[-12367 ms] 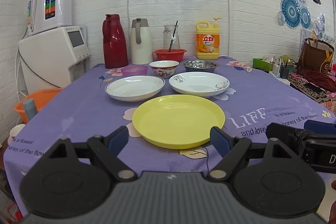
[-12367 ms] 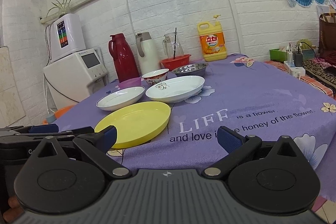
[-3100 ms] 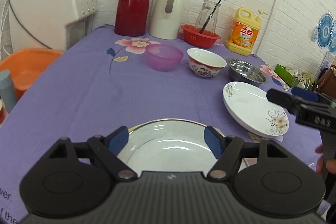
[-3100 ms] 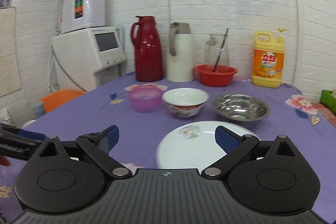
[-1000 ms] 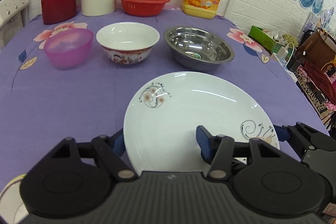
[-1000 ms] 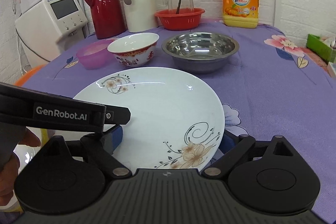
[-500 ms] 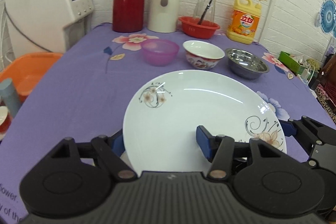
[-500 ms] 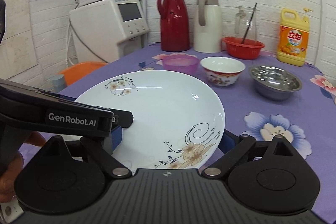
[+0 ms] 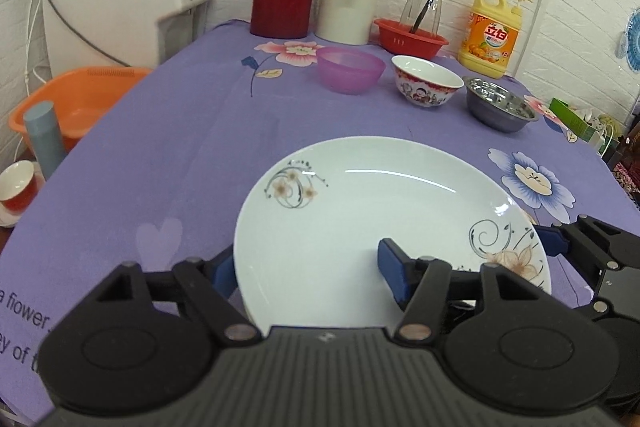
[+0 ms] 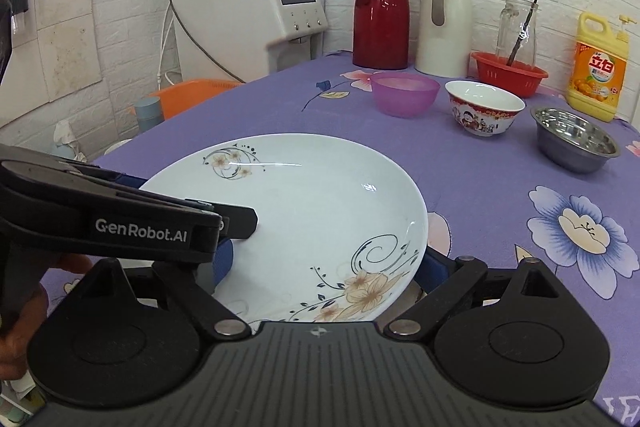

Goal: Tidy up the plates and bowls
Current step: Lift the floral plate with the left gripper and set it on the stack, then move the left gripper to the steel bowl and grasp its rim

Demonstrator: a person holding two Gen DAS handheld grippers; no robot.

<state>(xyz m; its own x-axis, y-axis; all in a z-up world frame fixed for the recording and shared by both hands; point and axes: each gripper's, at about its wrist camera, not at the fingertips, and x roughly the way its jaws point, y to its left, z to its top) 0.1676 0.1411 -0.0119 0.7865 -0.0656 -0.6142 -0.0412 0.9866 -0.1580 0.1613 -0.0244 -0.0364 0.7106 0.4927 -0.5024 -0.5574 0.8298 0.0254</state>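
Over the purple tablecloth [image 9: 168, 155], left to right: the left gripper [image 9: 308, 269] is clamped on the near-left rim of the floral plate [image 9: 372, 211], one pad under the rim, one on the inner face. The right gripper [image 10: 324, 265] is closed on the plate's near-right edge, straddling it by the flower print. Plate looks carried level above the cloth; can't tell what sits under it.

Further back, in a row: purple bowl [image 9: 351, 69], painted bowl [image 9: 426, 81], steel bowl [image 9: 500, 103], all untouched.

My read: plate is in transit to a stack. To do it well: keep both grips level and moving together, no twisting between hands, glazed rim is slick. Lower flat and centred, release only once it's seated.
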